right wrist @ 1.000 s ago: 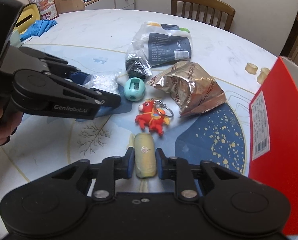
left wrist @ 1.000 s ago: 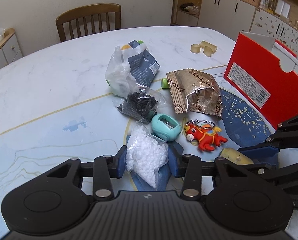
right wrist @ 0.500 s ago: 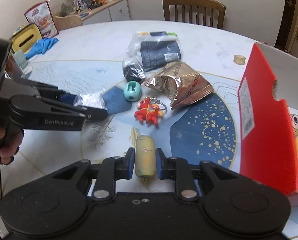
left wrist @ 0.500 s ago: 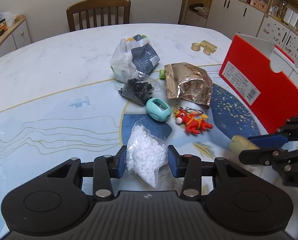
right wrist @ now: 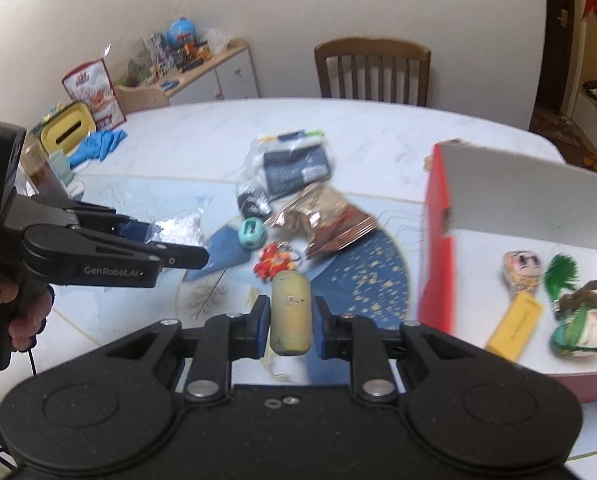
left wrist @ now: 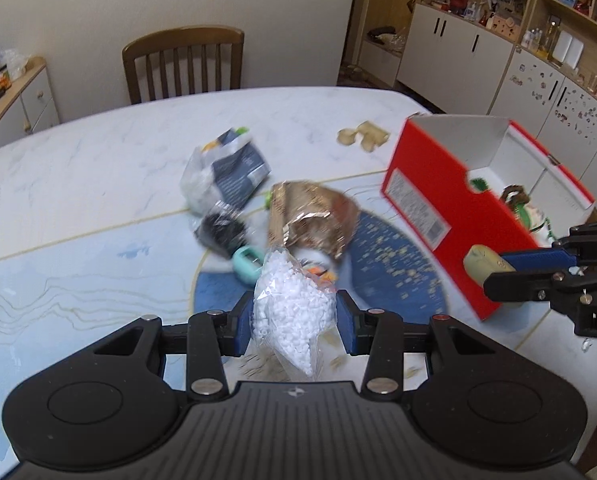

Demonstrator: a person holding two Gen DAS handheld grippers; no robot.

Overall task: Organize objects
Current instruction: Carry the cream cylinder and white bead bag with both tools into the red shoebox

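Observation:
My left gripper point(left wrist: 294, 322) is shut on a clear bag of white beads point(left wrist: 292, 308) and holds it above the table; the bag also shows in the right wrist view point(right wrist: 182, 226). My right gripper point(right wrist: 290, 320) is shut on a pale yellow cylinder point(right wrist: 290, 314), held in the air just left of the red and white box point(right wrist: 442, 236). The cylinder point(left wrist: 484, 266) also shows in the left wrist view, in front of the box's red wall point(left wrist: 438, 204). A gold foil bag point(left wrist: 310, 216), a teal round toy point(right wrist: 252, 234) and a red keychain figure point(right wrist: 274, 262) lie on the table.
A plastic bag with a dark label point(left wrist: 226, 176) and a small bag of black bits point(left wrist: 222, 230) lie further back. Inside the box are a yellow packet point(right wrist: 516, 326), a green-tasselled item point(right wrist: 578, 316) and a small figure point(right wrist: 520, 268). A wooden chair point(left wrist: 182, 64) stands behind the table.
Both grippers have risen well above the table with their loads. The right gripper has moved toward the box, whose inside now shows. The view is blurred by the motion.

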